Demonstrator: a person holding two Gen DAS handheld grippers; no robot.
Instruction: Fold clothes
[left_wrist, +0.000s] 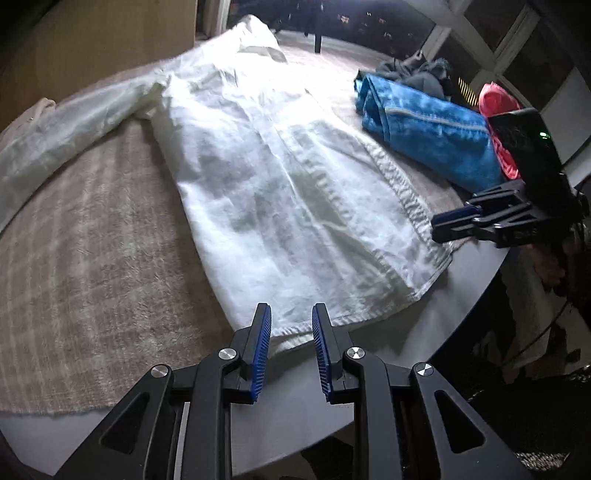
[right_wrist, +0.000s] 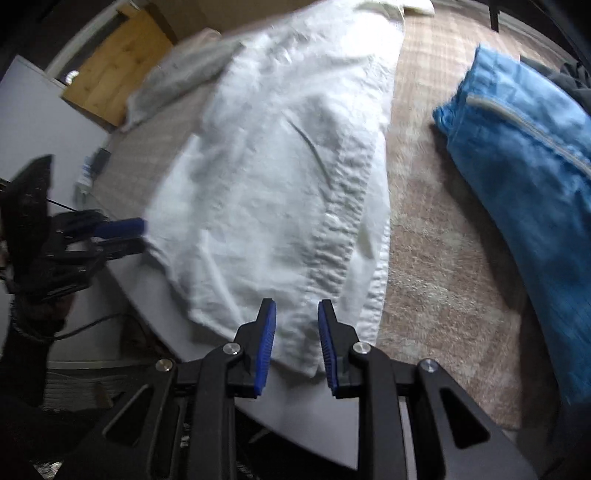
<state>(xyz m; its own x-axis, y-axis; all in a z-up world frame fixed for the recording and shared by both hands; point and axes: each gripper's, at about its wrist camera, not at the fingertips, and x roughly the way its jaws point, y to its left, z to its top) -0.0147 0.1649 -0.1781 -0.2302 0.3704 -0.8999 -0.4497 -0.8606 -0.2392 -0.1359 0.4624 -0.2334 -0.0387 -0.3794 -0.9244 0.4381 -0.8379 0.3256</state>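
I see both my left gripper (left_wrist: 291, 349) and right gripper (right_wrist: 297, 345) gaping empty at the white shirt's (left_wrist: 280, 192) hem.

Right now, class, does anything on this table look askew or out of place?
Yes: the white shirt lies slanted across the blanket, its hem hanging past the blanket's edge onto bare table, one sleeve flung sideways.

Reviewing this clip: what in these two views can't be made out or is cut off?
- white shirt: collar end overexposed in left wrist view; cut by the top edge in right wrist view.
- dark clothes: too dim to identify behind the blue garment.
- pink item: partly hidden by the right gripper.
- left gripper: motion-blurred in right wrist view.
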